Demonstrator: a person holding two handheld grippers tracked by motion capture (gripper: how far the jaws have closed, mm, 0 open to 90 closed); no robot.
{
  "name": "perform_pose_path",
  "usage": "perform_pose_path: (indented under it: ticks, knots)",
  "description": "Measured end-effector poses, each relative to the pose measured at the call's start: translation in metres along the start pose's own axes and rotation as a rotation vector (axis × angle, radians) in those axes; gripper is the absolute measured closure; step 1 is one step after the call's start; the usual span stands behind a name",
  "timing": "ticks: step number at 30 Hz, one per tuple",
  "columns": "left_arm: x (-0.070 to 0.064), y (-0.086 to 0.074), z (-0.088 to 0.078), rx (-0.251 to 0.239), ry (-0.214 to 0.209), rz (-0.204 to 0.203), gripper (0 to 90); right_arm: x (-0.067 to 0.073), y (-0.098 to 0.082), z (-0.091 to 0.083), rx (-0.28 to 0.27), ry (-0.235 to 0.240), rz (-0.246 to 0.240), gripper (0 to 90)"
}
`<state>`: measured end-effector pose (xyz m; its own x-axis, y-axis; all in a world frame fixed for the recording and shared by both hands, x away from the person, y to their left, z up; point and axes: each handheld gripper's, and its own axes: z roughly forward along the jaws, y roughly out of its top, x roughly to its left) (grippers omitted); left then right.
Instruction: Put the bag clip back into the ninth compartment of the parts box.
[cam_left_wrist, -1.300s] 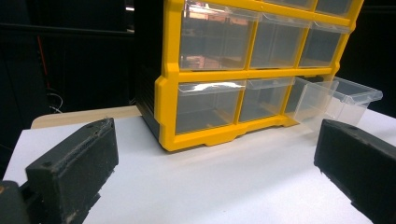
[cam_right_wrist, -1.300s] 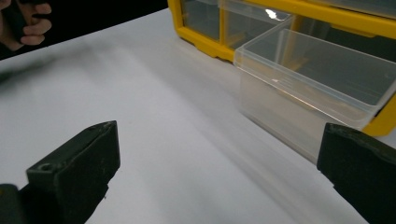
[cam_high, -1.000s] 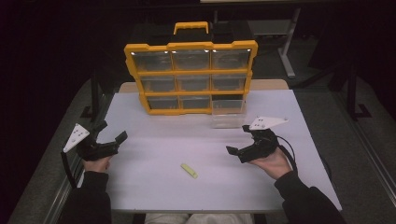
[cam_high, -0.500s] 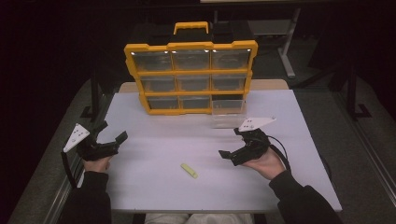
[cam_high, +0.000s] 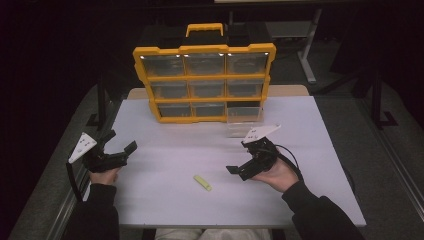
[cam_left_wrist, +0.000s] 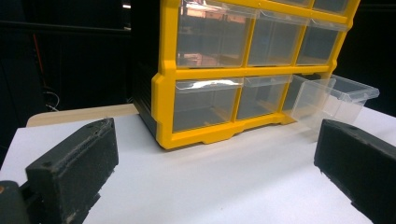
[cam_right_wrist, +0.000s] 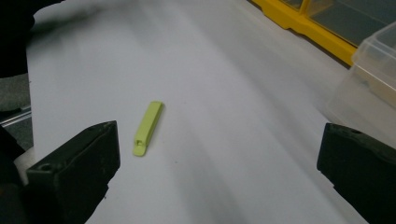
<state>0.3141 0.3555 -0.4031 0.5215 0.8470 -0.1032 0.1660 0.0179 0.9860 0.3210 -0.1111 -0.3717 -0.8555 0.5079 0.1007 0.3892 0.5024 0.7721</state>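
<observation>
Right tool (cam_high: 239, 170) is spread wide and empty, hanging just above the tabletop (cam_high: 310, 150), aimed at the little yellow-green strip (cam_high: 202, 182) lying flat near the front edge. Left tool (cam_high: 120, 145) is spread too, off by the left edge, facing the yellow drawer organizer (cam_high: 202, 50).

Dim lab or workshop: yellow drawer organizer (cam_high: 204, 80) on white table (cam_high: 165, 165), metal stands.
</observation>
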Motion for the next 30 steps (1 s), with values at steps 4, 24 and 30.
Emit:
perform_pose_path:
  ticks: [4, 24, 30]
  knots:
    - [0.0, 0.0, 0.0, 0.0, 0.0, 0.001, 0.0, 0.004, 0.005, 0.006, 0.023, 0.005, -0.004, 0.0]
    - [0.0, 0.0, 0.001, 0.003, 0.003, 0.003, 0.0, 0.023, 0.021, 0.042, 0.181, 0.087, -0.051, 0.0]
    - [-0.001, 0.0, 0.001, 0.004, 0.003, 0.005, 0.0, 0.025, 0.025, 0.052, 0.226, 0.107, -0.062, 0.0]
